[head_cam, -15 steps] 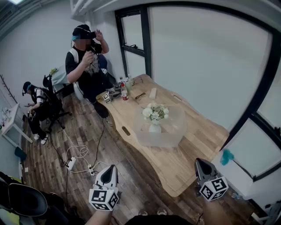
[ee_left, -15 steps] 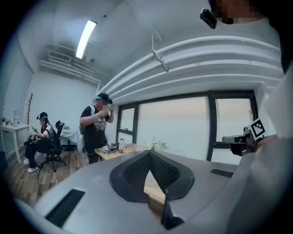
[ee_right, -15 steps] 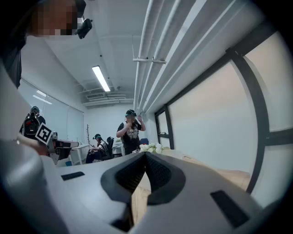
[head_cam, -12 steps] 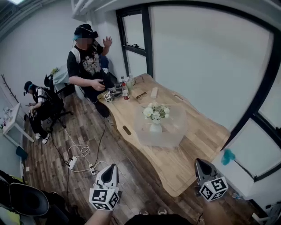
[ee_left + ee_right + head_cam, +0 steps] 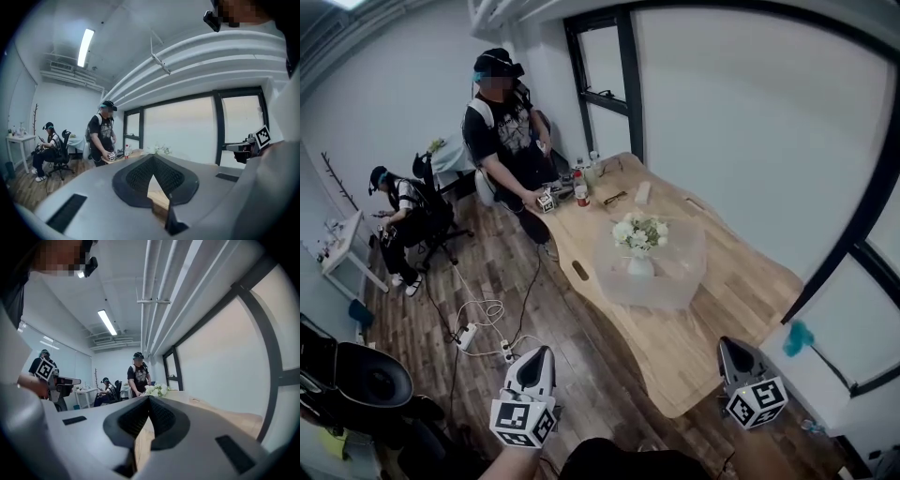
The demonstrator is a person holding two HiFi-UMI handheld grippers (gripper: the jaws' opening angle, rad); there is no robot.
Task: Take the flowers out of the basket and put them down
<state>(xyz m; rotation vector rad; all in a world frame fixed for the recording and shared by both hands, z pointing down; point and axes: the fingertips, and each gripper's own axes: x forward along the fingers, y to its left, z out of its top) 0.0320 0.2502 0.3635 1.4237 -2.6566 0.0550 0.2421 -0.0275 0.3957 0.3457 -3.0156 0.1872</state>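
White flowers [image 5: 639,231] stand in a white vase [image 5: 640,265] inside a translucent basket [image 5: 675,281] in the middle of the wooden table [image 5: 741,291]. My left gripper [image 5: 534,356] hangs over the floor before the table's near end, shut and empty. My right gripper [image 5: 730,348] hovers by the near right corner, also shut with nothing in it. In the left gripper view the jaws meet at the left gripper's tip [image 5: 152,157], with the flowers [image 5: 162,150] far ahead. The right gripper's tip [image 5: 149,398] likewise points at the distant flowers [image 5: 156,389].
A person [image 5: 508,127] stands at the table's far end, hands near a marker cube [image 5: 547,201] and bottles [image 5: 579,187]. Another person [image 5: 398,211] sits on a chair at the left. Cables and power strips [image 5: 483,330] lie on the floor. A blue duster [image 5: 795,337] rests on the right ledge.
The standing person has dropped both hands from the head down to the table's far end. The view has shifted a little. Both grippers stay shut in the same place.
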